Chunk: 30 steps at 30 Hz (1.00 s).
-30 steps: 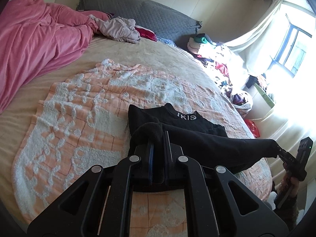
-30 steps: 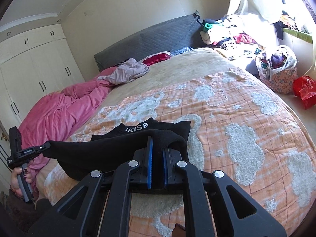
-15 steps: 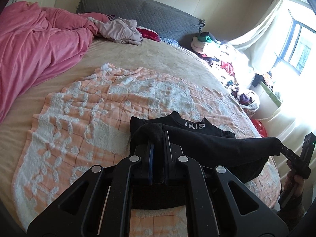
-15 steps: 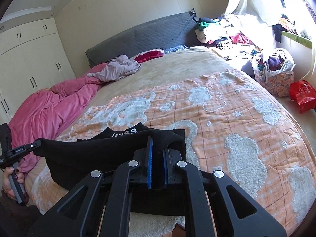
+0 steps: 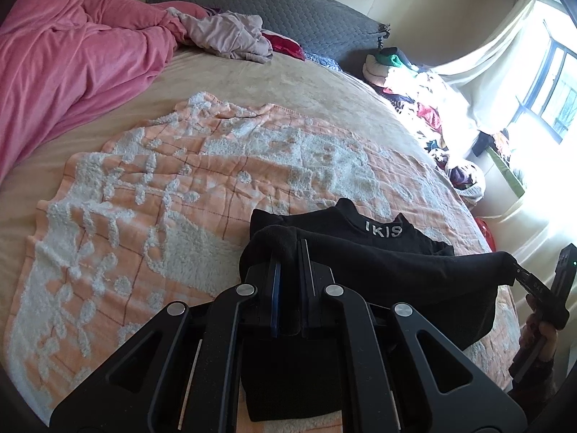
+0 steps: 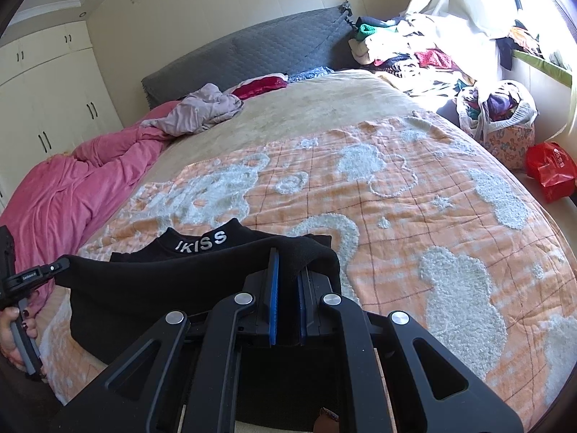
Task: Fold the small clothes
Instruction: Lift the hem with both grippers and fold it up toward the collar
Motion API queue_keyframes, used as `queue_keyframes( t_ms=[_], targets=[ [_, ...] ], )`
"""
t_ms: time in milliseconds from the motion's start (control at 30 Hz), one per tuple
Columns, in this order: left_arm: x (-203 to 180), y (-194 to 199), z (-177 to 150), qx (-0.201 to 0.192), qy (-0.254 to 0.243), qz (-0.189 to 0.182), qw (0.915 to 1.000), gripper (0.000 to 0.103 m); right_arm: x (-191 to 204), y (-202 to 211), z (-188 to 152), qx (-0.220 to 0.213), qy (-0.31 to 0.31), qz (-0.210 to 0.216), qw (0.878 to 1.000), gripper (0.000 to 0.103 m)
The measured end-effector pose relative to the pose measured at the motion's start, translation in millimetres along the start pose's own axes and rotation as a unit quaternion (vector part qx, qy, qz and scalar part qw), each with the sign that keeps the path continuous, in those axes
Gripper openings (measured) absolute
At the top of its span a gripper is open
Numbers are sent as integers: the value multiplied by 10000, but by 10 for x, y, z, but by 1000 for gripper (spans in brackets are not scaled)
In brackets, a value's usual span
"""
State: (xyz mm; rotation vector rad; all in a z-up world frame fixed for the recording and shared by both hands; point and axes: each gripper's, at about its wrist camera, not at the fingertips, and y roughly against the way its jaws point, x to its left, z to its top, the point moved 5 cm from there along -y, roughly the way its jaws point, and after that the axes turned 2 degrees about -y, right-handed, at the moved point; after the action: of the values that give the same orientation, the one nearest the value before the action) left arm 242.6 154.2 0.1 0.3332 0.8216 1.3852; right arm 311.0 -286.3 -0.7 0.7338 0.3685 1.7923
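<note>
A black garment (image 5: 378, 263) is held taut between the left tongs (image 5: 288, 252) and right tongs (image 6: 286, 263), each clamped on one end, above the orange blanket (image 6: 414, 216) near the bed's foot edge.

Ahead of the left gripper (image 5: 288, 252) the orange blanket (image 5: 180, 187) lies bare; farther left, the pink duvet (image 5: 65, 57) bulks up.

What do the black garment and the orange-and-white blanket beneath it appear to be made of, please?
The black garment looks like a soft matte knit, perhaps fleece or brushed cotton: it drapes limply with a fuzzy surface and no sheen. The orange-and-white blanket seems a woven cotton base with raised tufted, chenille-like white patches; the exact fibres cannot be told.
</note>
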Motion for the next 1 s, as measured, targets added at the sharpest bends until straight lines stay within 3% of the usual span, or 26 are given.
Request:
queue_keyframes(
  t_ms=[400, 533, 633, 700, 733, 767, 900, 1000],
  targets=[
    [167, -472, -87, 269, 146, 175, 9994, 4, -152, -555, -158, 490, -16, -209, 9986, 8],
    [169, -464, -99, 234, 191, 186, 9994, 5, -205, -600, -203, 594, -109, -155, 9981, 16],
    [119, -365, -85, 109, 175, 186, 9996, 8, -254, -489, -179, 441, -246, -225, 9985, 55],
    [50, -270, -70, -28, 47, 279, 9996, 13, -259, -385, -155, 320, -276, -189, 9989, 55],
    [14, -191, -58, -165, -59, 434, 9989, 26, -250, -331, -149, 259, -250, -197, 9992, 55],
    [-14, -145, -41, -248, -112, 471, 9985, 32, -229, -280, -146, 190, -193, -202, 9994, 55],
    [-129, 27, -20, -384, -293, 418, 9980, 32, -5, -103, -215, 20, 285, -207, 9994, 51],
    [-291, 29, -114, -207, -540, 208, 9981, 30, 242, -97, -370, 270, 794, -104, 9964, 29]
  ],
)
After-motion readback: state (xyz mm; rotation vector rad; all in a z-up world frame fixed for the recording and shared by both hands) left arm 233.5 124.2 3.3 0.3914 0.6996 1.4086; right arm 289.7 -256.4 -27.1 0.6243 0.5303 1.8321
